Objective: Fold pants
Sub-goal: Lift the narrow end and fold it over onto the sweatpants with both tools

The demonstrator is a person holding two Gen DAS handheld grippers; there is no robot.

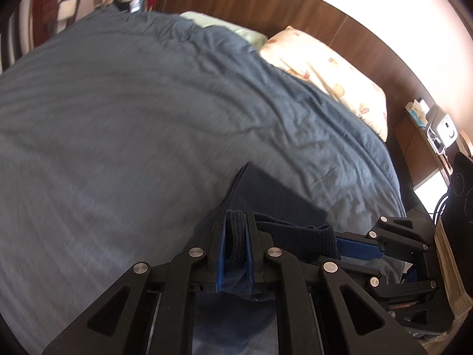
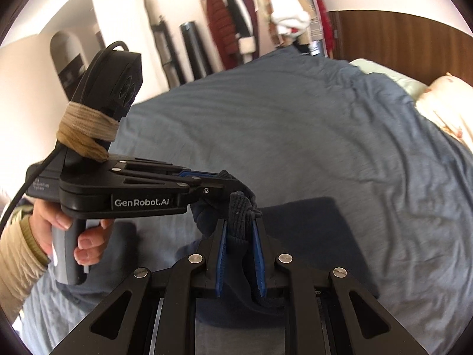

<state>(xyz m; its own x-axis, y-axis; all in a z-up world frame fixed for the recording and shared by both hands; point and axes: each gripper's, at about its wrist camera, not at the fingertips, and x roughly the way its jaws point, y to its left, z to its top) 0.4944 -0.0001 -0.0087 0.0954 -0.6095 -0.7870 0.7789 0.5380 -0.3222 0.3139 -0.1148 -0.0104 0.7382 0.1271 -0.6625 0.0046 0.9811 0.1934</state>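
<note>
left claw (image 1: pixel 235 245) closed on ribbed waistband (image 1: pixel 295 233) | right claw (image 2: pixel 240 236) closed on same band, just beside | pants (image 2: pixel 295 236): soft, light, limp, hang below claws over bed (image 2: pixel 295 118) | best hold: thick band edge

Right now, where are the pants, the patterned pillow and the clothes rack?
pants (image 2: pixel 241 217), right wrist view, ribbed waistband.
patterned pillow (image 1: pixel 328 74), left wrist view, its middle.
clothes rack (image 2: pixel 260 23), right wrist view, hanging garments.

Both wrist views look steeply down, close over the same bed (image 1: pixel 118 118).
</note>
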